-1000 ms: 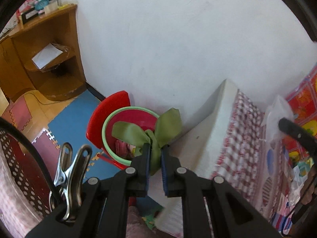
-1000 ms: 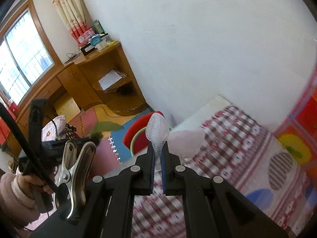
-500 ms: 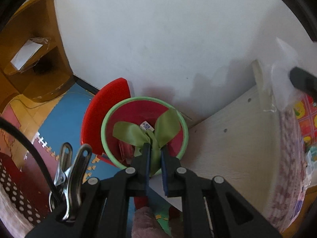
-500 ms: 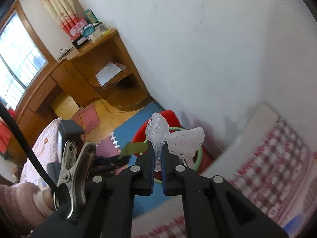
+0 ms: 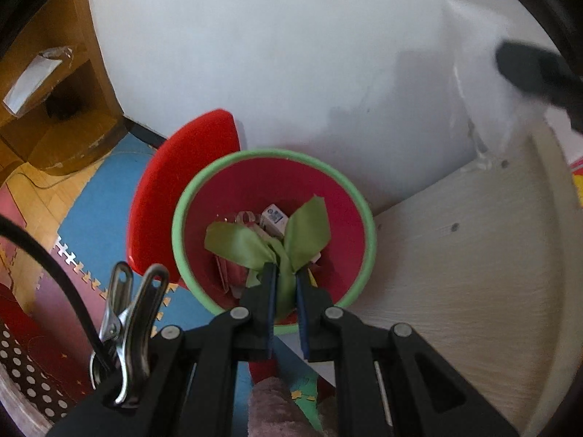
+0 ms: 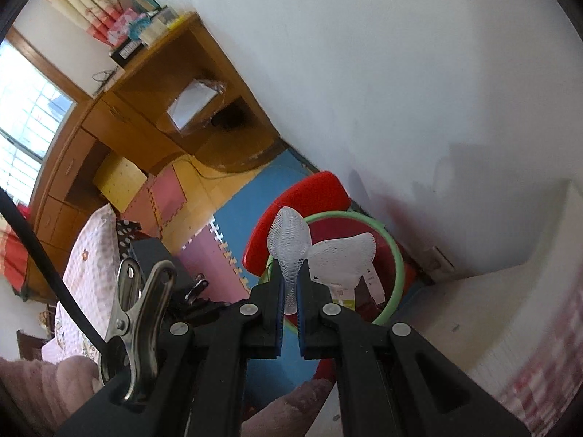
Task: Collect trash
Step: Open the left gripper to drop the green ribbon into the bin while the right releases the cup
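Two claws each gripped a scrap of trash over the red bin (image 5: 342,218) with the green rim. The left claw (image 5: 284,276) was clamped on a green ribbon (image 5: 277,244), whose two loops spread above the bin's mouth, over the cartons and wrappers (image 5: 271,218) lying at the bin's bottom. The right claw (image 6: 289,284) was pinched shut on a white foam net (image 6: 291,244), which hung above the bin's near rim in the right wrist view. A red stool (image 5: 182,182) stood touching the bin on the side away from the bed frame (image 5: 455,273), and blue floor mats (image 5: 105,196) lay beneath both.
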Demonstrator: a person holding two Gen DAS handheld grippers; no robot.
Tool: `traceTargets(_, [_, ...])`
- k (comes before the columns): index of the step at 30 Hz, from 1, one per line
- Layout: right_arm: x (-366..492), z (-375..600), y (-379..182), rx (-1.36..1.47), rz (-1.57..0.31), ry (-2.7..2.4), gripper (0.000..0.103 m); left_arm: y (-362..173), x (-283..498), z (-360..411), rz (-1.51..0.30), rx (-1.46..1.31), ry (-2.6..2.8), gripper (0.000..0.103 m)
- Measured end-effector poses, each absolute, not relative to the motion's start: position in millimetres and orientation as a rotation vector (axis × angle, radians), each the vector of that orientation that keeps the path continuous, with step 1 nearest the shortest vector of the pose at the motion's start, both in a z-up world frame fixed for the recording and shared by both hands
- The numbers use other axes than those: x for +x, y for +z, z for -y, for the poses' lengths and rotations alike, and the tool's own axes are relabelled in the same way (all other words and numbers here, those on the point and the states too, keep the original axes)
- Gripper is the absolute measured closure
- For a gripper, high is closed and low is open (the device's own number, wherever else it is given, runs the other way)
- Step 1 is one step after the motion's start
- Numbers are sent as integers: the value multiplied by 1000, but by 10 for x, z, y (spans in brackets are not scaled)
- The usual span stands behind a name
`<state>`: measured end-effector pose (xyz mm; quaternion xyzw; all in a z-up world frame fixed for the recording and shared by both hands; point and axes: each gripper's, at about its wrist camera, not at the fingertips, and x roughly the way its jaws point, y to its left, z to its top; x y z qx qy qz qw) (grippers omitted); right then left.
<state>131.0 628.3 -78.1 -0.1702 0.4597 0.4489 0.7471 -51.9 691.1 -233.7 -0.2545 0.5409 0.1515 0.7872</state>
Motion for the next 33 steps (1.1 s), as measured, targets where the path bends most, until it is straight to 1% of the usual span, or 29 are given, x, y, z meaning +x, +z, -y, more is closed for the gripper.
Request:
traceTargets(10, [1620, -6657, -1155, -472, -1097, 937, 96, -2842, -367, -6863, -1213, -544, 290, 92])
traceTargets(18, [1784, -6740, -1397, -475, -1160, 907, 96, -3002, -312, -6863, -1234, -531, 274, 92])
traceTargets(21, [1815, -6747, -1428, -457, -1181, 900, 96, -3012, -279, -6856, -1237, -522, 272, 88])
traceTargets(29, [1792, -6778, -1420, -465, -1173, 896, 95, -3004, -231, -6853, -1249, -501, 256, 70])
traceTargets(33, [1773, -6776, -1408, -462, -1174, 899, 88, -2980, -230, -6865, -1257, -492, 256, 60])
